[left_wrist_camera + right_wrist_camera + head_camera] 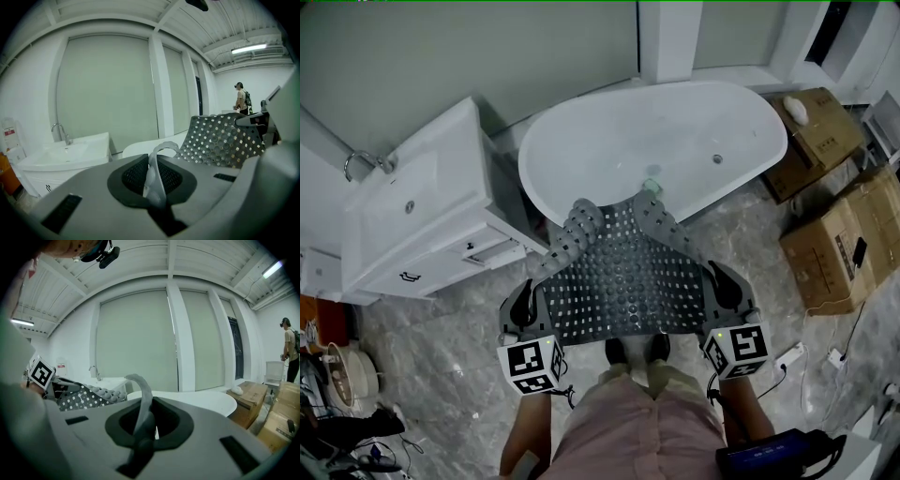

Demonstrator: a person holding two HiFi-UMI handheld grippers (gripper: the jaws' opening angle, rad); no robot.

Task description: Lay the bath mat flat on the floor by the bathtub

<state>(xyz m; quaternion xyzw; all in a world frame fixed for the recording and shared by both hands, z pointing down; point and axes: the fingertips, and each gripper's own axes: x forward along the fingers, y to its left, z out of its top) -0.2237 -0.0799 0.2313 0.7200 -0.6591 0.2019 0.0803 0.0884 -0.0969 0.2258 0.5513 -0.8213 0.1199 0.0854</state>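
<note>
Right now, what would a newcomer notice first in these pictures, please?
A grey perforated bath mat fills the centre, held between the left gripper and right gripper, each shut on a side edge. Just beyond its curled far corners stands the white bathtub.

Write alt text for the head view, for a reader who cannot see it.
A person holds a grey perforated bath mat by its near corners, one in the left gripper and one in the right gripper, spread in front of a white bathtub, its far corners curled. A white vanity stands left, cardboard boxes right, on a marble floor.
</note>
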